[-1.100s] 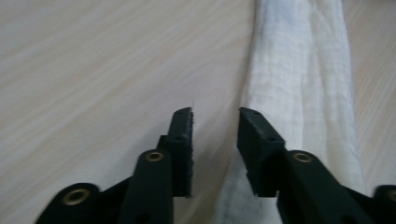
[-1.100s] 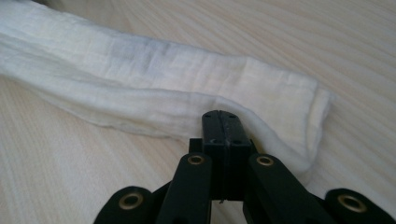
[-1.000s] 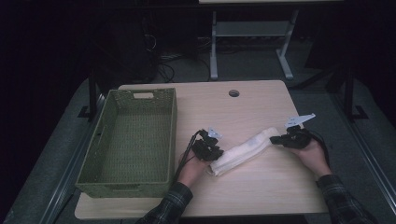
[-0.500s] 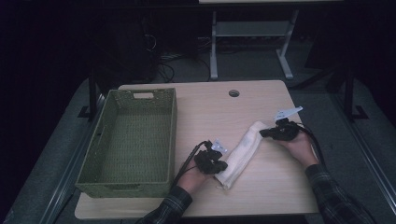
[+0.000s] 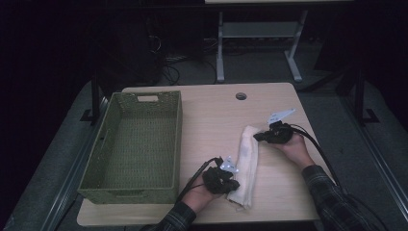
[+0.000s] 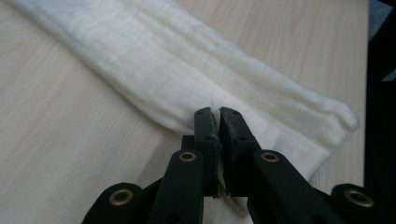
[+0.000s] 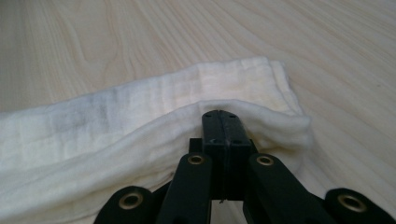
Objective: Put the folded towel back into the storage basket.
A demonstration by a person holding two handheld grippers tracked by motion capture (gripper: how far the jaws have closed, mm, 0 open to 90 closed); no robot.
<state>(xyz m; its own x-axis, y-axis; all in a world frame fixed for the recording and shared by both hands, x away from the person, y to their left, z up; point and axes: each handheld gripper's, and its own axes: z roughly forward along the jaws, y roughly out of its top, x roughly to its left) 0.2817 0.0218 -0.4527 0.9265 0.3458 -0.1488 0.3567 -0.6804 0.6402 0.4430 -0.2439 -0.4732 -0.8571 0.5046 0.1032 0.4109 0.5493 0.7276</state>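
While dim: one towel (image 5: pixel 247 163) | one basket (image 5: pixel 132 144) | both jaws apparently clamp towel

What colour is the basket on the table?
Olive green, a woven mesh pattern; the basket shows best in the high view.

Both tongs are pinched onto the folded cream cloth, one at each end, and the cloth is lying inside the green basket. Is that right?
Not quite. The cloth lies on the bare wooden table, to the right of the green basket, not inside it; the high view shows this. The rest holds: the left tongs and right tongs are each shut on one end of the cloth.
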